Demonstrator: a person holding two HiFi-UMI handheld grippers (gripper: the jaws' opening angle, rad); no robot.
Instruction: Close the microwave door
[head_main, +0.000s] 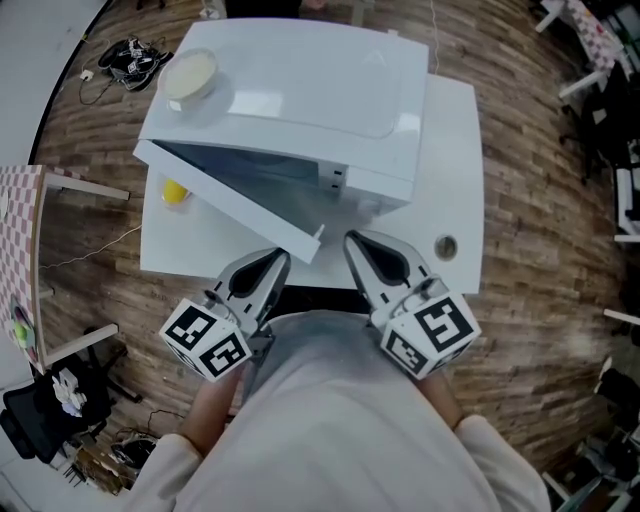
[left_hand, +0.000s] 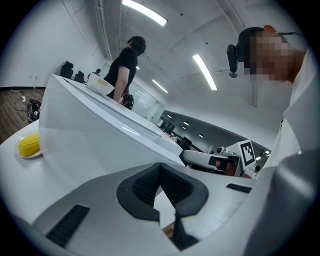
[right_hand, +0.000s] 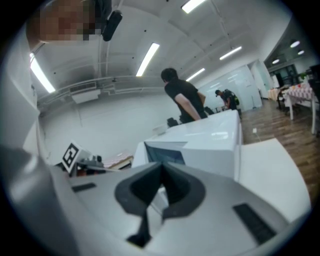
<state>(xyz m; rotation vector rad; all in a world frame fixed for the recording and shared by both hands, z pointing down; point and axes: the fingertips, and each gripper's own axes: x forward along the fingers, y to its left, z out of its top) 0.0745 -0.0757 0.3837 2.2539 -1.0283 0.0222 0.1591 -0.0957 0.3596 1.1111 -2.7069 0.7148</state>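
Left gripper (head_main: 279, 260) and right gripper (head_main: 353, 242), both pressed together on nothing, hover just beside the free edge of the microwave door (head_main: 225, 205), which stands ajar (swung toward the person's left) above the white table (head_main: 455, 150); the closing push is not yet made

A bowl (head_main: 190, 75) sits on the microwave (head_main: 320, 95), itself on the table (head_main: 452, 150).

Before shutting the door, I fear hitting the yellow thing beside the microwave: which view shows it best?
Left gripper view: the yellow lump, whole on its plate. Head view: small, beside the white door. Right gripper view: absent.
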